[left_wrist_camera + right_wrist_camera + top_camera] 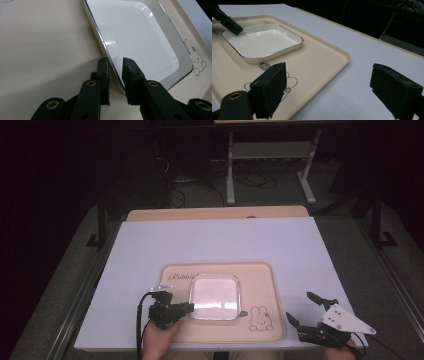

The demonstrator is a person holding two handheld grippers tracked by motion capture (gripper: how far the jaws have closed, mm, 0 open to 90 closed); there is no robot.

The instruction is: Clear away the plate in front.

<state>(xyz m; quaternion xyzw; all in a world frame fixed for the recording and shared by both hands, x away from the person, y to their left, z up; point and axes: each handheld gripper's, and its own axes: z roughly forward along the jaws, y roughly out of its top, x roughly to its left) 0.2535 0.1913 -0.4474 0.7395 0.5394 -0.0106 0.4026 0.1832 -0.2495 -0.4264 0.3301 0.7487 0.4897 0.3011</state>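
Lower centre of high view: left gripper [186,308] straddles white dish [215,296] rim, not yet pinched — seat deeper, squeeze evenly; right gripper [303,312] spread wide, idle.

The place looks like a lab or recording room rather than a home. A table [215,240] covered with a plain white sheet fills the middle of the high view, set on grey carpet [350,245]. At the upper centre, loose cables [250,180] lie on the floor around a white metal stand [270,155], with darkness all around.
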